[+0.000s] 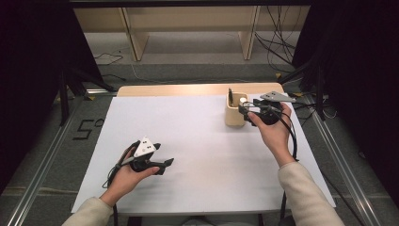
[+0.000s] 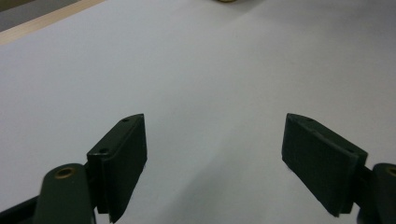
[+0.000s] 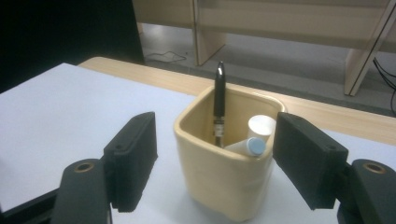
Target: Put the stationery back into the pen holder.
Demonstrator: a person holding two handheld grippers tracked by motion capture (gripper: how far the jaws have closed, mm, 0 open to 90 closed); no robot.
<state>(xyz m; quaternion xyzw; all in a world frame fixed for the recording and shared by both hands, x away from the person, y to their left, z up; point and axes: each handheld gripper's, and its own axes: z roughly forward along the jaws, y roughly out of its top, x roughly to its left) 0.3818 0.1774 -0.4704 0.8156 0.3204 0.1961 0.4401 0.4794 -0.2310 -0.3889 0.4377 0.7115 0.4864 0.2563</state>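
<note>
Hovering just beside a cream, square-mouthed ceramic holder at about one o'clock on the white sheet-covered table, with the right gripper aimed at it, jaws spread wide on either side of the cup and gripping nothing; pads not pressing on the walls, so probably just let go or lining up for a grasp. Standing upright inside the holder: a slim black pen, leaning on the far wall, plus a white cylinder and a white tube with a pale blue end tilted against the right corner, apparently dropped in for storage. Parked low at about seven o'clock, the left gripper, jaws likewise wide apart over bare sheet, holding nothing, seemingly waiting out of the way. Judging from this, little left except perhaps steadying or shifting the holder; risk of tipping if nudged near the rim.
</note>
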